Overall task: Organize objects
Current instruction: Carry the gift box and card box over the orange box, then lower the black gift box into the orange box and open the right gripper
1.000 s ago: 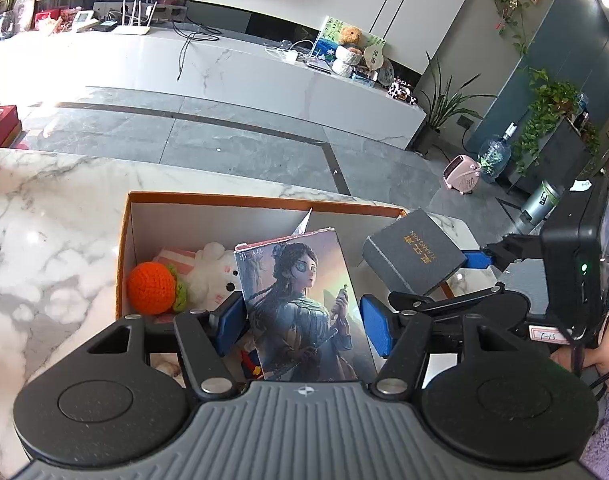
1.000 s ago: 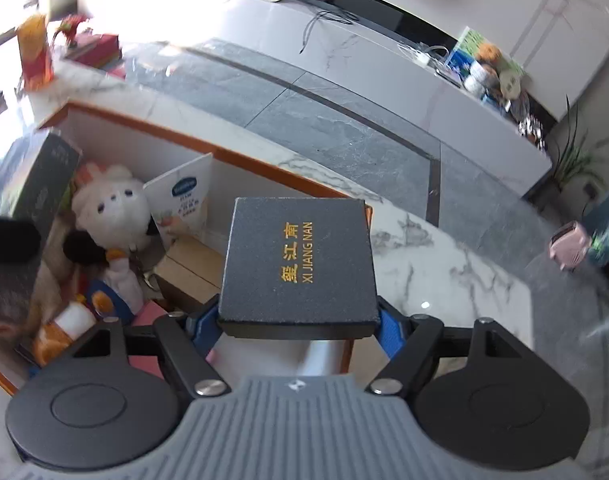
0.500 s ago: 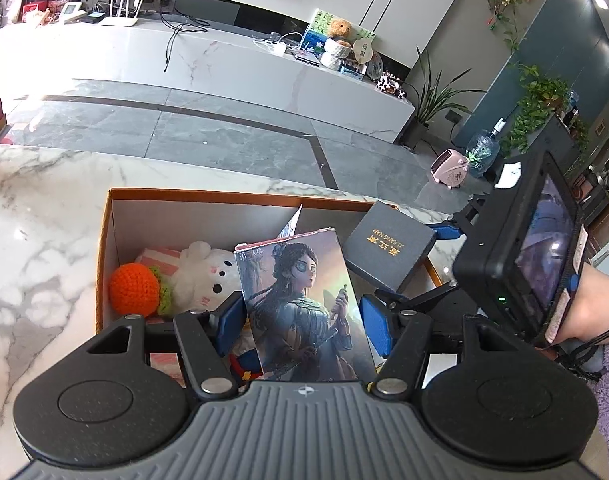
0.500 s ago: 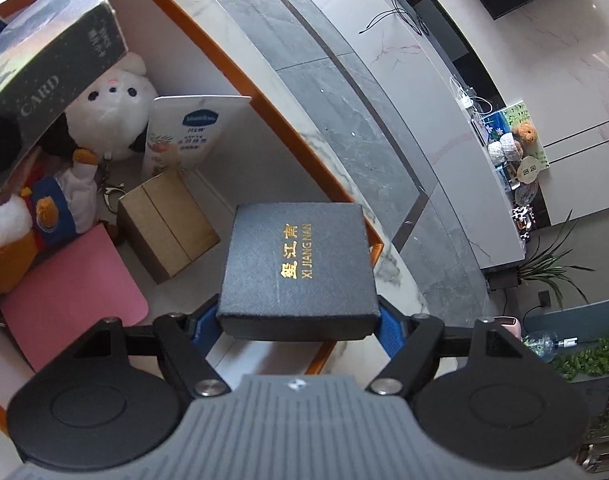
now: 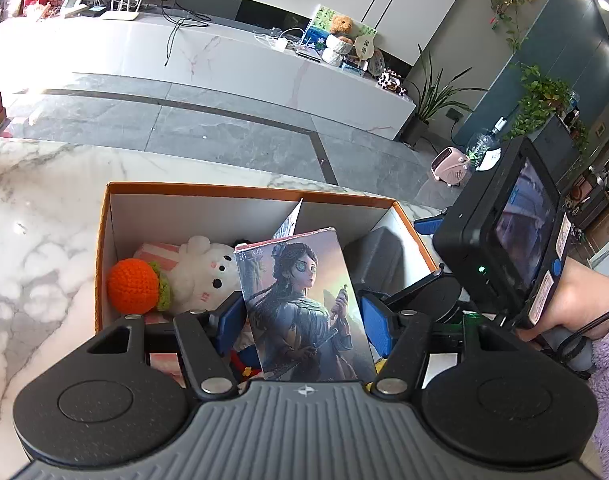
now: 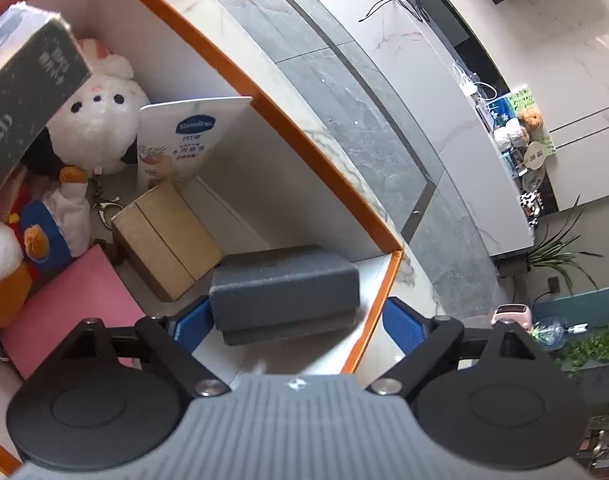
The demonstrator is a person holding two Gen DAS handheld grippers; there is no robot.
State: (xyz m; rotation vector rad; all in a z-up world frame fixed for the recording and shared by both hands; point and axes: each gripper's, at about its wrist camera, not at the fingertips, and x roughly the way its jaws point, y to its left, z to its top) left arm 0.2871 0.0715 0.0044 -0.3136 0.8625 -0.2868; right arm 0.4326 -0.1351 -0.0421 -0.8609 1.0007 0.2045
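Note:
My left gripper is shut on an illustrated card box, held upright over the orange-rimmed storage box. My right gripper is open; its fingers stand wide, one inside and one outside the storage box wall. The dark grey gift box lies free in the storage box's corner between the fingers. It also shows in the left wrist view. The card box's side appears at the upper left of the right wrist view.
Inside the storage box are a white plush rabbit, an orange crocheted ball, a Vaseline pack, a cardboard box, a pink card and a plush doll. Marble tabletop surrounds it.
My right gripper tipped down into the storage box, opened and let go of the dark grey gift box, which now lies in the corner. My left gripper stayed shut on the card box.

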